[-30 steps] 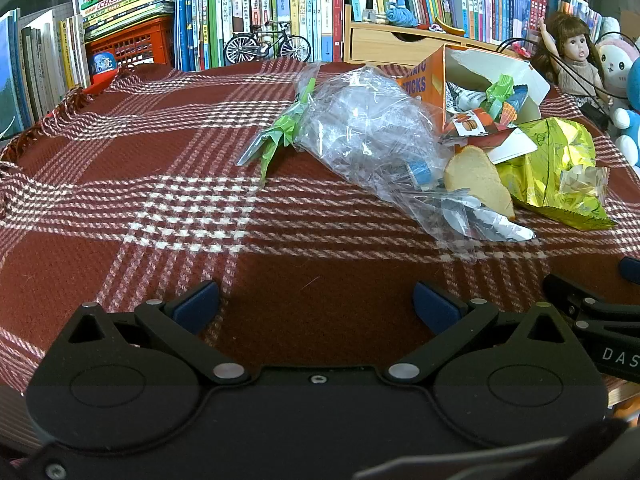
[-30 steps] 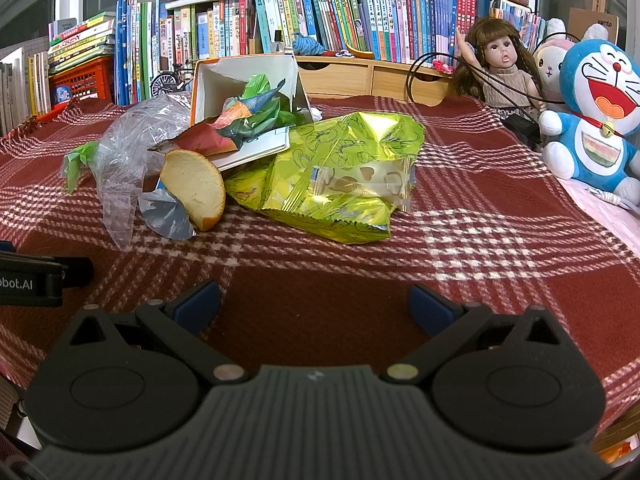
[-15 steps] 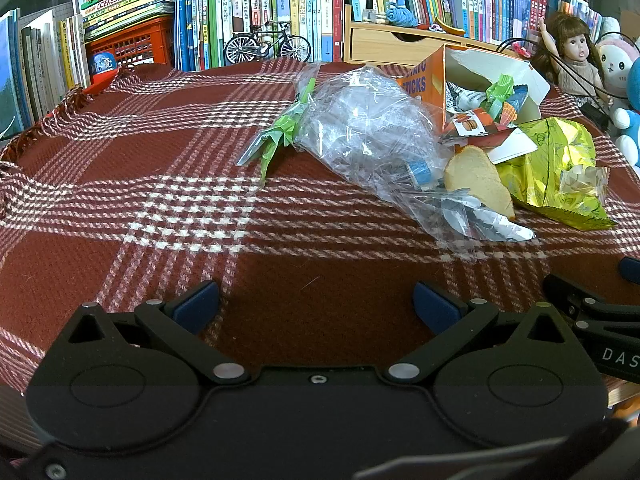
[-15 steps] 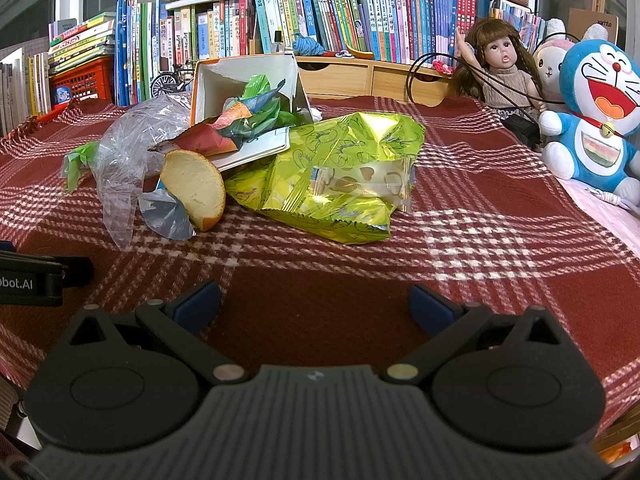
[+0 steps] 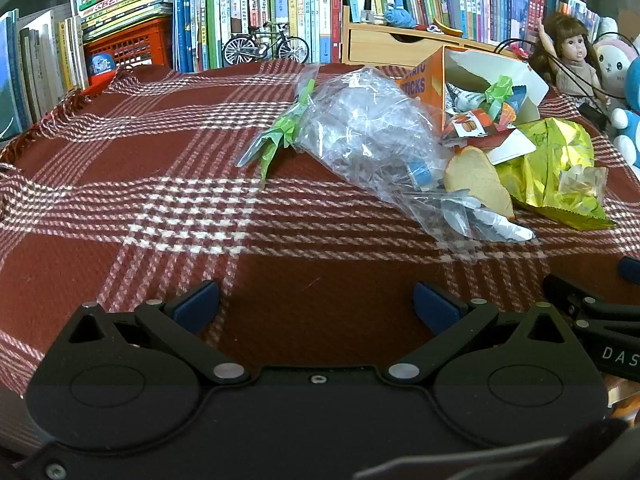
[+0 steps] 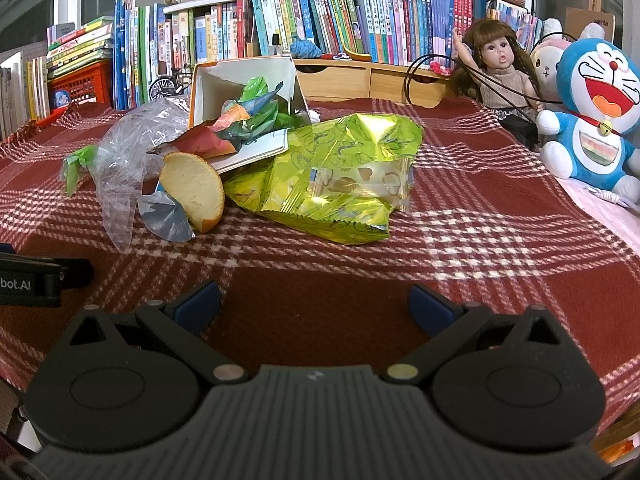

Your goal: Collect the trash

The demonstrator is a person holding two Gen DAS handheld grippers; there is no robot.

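Observation:
A heap of trash lies on the red plaid cloth (image 5: pixel 160 208): a crumpled clear plastic bag (image 5: pixel 368 132) (image 6: pixel 124 152) with green strips, a piece of bread (image 5: pixel 478 180) (image 6: pixel 196 190), a shiny yellow-green snack bag (image 5: pixel 556 172) (image 6: pixel 340 180), and an orange box (image 5: pixel 480 80) (image 6: pixel 240 88) on its side stuffed with wrappers. My left gripper (image 5: pixel 316 304) is open, well short of the plastic bag. My right gripper (image 6: pixel 314 306) is open too, in front of the snack bag. Neither holds anything.
Rows of books (image 6: pixel 320 16), a wooden drawer unit (image 5: pixel 392 46), a small model bicycle (image 5: pixel 266 46) and a red crate (image 5: pixel 128 46) line the back. A doll (image 6: pixel 500 76) and a blue plush toy (image 6: pixel 596 116) sit at the right.

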